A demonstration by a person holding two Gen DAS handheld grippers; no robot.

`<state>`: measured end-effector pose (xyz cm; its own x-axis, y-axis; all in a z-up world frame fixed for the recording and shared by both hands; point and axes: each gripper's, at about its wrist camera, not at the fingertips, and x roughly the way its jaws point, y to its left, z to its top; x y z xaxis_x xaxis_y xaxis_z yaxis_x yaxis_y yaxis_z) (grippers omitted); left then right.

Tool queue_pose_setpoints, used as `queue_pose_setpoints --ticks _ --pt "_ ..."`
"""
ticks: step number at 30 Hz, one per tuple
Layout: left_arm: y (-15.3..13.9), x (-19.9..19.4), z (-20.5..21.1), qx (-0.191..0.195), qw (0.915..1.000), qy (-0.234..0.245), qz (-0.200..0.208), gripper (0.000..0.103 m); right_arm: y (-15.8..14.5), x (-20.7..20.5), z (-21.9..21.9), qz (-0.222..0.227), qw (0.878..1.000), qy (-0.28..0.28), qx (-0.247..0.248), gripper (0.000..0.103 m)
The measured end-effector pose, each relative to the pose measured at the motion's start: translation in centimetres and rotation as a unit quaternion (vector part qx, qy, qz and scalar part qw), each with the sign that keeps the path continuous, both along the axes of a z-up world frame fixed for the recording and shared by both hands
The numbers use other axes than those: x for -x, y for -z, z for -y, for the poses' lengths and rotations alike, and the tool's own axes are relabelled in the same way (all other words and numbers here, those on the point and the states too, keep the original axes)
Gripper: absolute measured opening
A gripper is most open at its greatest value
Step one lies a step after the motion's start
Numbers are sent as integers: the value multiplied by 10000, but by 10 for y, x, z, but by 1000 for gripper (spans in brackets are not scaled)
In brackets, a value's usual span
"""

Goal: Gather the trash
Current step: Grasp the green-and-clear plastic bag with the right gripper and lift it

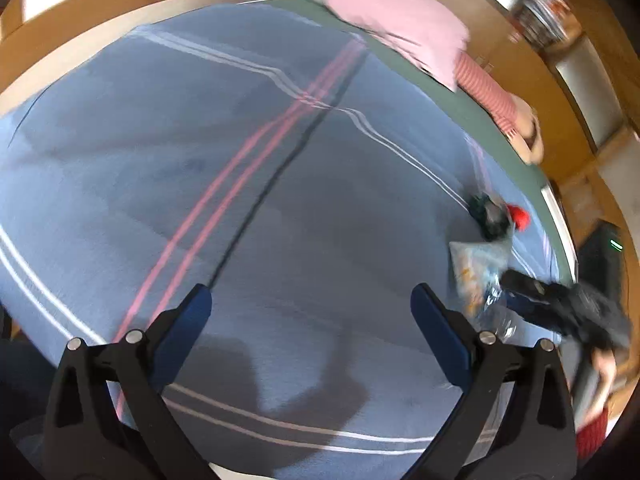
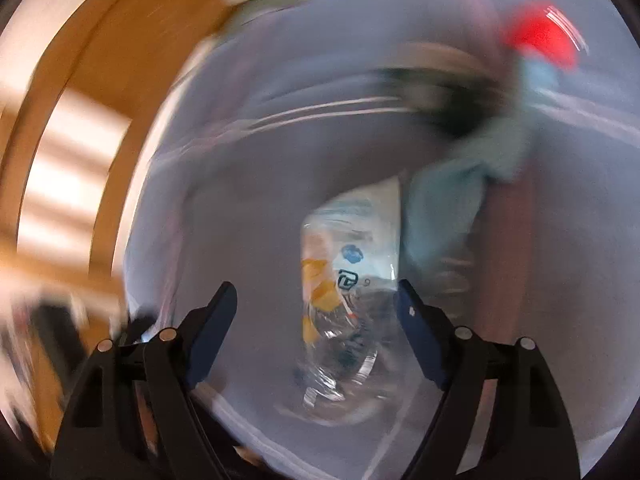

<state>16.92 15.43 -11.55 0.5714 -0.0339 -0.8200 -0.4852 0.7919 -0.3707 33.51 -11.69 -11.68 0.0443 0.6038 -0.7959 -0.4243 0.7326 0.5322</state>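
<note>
item: right gripper point(image 2: 316, 304), jaws wide apart, nothing clamped. the clear plastic wrapper point(image 2: 348, 308) lies on the bedspread point(image 2: 248, 208) between and just ahead of the two fingers; whether a pad touches it cannot be told through the blur. its long axis runs away from the camera, roughly along the line the gripper points, so the jaws straddle its narrow width.

item: left gripper point(image 1: 312, 312), jaws likewise spread, empty, over bare striped bedspread point(image 1: 200, 140). from here the same wrapper point(image 1: 478, 272) sits off to the right, well apart from these jaws, with the right gripper's dark body point(image 1: 560, 304) just beside it. judgement: the right hand is the nearer by far, and the pick is its to make.

item: pale teal crumpled scrap point(image 2: 448, 208), just beyond the wrapper, touching or overlapping its far edge.

item: dark crumpled piece point(image 1: 490, 216), beyond that.

item: small red object point(image 1: 518, 218), just beside the dark piece, kind unclear.

item: pink pillow point(image 1: 396, 24), far edge of the bed, well apart from the trash cluster.
</note>
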Motion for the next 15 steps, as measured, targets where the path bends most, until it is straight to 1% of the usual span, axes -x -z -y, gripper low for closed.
queue_pose_setpoints --ticks 1,2,3,4,5,7,9,10,11,12,13,14,15 --pt "2 2 -4 29 9999 -112 -34 99 -9 2 -4 152 9999 -52 -27 80" --pt "3 4 -7 37 9997 -214 -82 99 -17 -1 -6 325 9995 39 -23 80" --pt "5 4 -9 45 9995 -271 -122 99 -25 -7 -5 579 9979 275 94 80" --pt "7 6 -10 70 9994 -312 -163 99 -33 -17 -3 995 9917 707 396 80" --pt "9 7 -13 112 9992 -322 -205 99 -37 -28 -1 1334 9821 1137 687 80" --pt "13 7 -12 153 9991 -281 -292 99 -37 -52 -1 1849 9565 1847 1297 81" --pt "14 4 -12 125 9991 -222 -340 99 -25 -76 -11 1905 9451 1950 1802 81" --pt "14 3 -10 58 9991 -177 -372 99 -13 -89 -17 1818 9395 1952 2147 81" --pt "15 0 -8 12 9991 -154 -391 99 -2 -96 -23 1754 9351 1958 2375 81" --pt "16 -1 -6 -43 9991 -119 -412 99 10 -101 -28 1677 9323 1922 2565 80" --pt "16 -2 -5 -66 9990 -96 -427 99 17 -102 -31 1631 9336 1883 2576 78" --pt "16 -4 -4 -84 9989 -64 -452 99 23 -98 -36 1594 9363 1852 2523 61" --pt "16 -6 -2 -92 9988 -45 -472 99 28 -96 -37 1538 9389 1802 2495 53"
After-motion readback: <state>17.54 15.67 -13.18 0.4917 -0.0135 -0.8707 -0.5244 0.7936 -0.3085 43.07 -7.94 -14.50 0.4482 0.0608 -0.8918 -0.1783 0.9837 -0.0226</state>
